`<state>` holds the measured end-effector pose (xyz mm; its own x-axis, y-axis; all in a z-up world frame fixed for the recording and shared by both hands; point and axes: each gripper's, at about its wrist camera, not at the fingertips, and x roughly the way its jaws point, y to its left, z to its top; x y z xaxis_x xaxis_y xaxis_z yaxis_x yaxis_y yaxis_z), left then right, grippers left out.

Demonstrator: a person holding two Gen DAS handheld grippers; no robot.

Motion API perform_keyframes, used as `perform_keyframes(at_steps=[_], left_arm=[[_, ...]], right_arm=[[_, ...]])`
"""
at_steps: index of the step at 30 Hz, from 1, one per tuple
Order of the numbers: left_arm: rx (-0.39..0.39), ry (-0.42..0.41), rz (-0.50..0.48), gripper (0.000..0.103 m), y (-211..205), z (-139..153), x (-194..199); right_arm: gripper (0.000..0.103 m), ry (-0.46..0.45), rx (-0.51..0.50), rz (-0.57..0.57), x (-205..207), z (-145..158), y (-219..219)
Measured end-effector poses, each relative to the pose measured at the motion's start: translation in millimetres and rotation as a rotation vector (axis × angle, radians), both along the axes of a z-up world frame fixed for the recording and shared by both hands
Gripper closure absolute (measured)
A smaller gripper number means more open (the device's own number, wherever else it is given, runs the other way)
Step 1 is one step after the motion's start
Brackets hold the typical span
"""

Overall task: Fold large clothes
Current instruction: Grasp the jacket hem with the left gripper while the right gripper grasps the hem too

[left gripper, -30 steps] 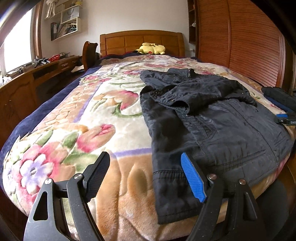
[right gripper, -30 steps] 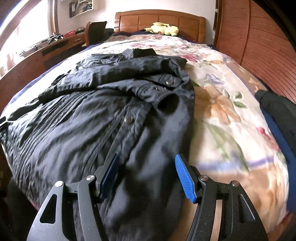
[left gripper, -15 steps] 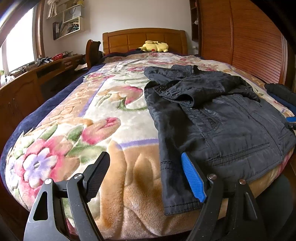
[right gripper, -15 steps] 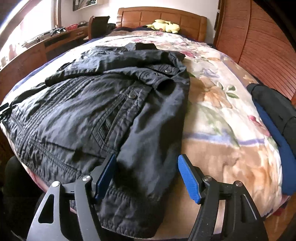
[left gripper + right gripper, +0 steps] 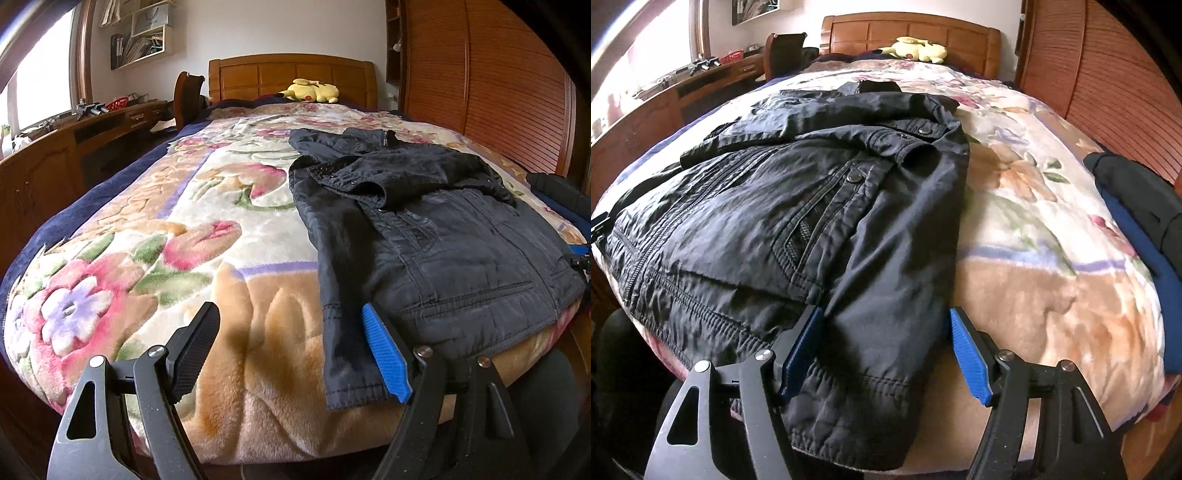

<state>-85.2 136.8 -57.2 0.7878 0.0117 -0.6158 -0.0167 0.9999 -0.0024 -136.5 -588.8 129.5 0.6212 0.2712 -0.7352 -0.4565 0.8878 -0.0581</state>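
The right tool [image 5: 886, 349] is spread over the jacket's [image 5: 798, 206] near hem, pinching nothing; the left tool [image 5: 291, 354] is spread too, the jacket's edge just right of it. Sleeves look folded in; folding the body remains. Beyond it the bed [image 5: 155, 229] lies open; its foot edge is close.

Dark navy jacket [image 5: 783, 206] on a blanket [image 5: 155, 236] — cream, tan, pink-flowered — beside a yellow plush toy [image 5: 312, 90].

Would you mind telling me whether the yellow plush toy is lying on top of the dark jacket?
No, the yellow plush toy lies by the headboard, well apart from the dark jacket.
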Motion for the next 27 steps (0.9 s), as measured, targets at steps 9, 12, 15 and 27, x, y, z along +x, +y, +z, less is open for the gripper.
perform_keyframes(at_steps=[9, 12, 15, 27], left_arm=[[-0.03, 0.014, -0.095, 0.073, -13.4, -1.5, -8.5], [-0.005, 0.024, -0.109, 0.091, -21.6, 3.0, -9.3], [-0.008, 0.005, -0.119, 0.096, -23.7, 13.1, -13.6], [-0.038, -0.17, -0.167, 0.098, -37.0, 78.9, -43.3]], right_arm=[[0.049, 0.046, 0.048, 0.048, -2.6, 1.2, -6.3], [0.076, 0.059, 0.059, 0.08, -2.7, 3.0, -8.0], [0.092, 0.023, 0.055, 0.086, -7.0, 10.8, -9.9], [0.096, -0.149, 0.167, 0.088, -38.5, 77.0, -28.7]])
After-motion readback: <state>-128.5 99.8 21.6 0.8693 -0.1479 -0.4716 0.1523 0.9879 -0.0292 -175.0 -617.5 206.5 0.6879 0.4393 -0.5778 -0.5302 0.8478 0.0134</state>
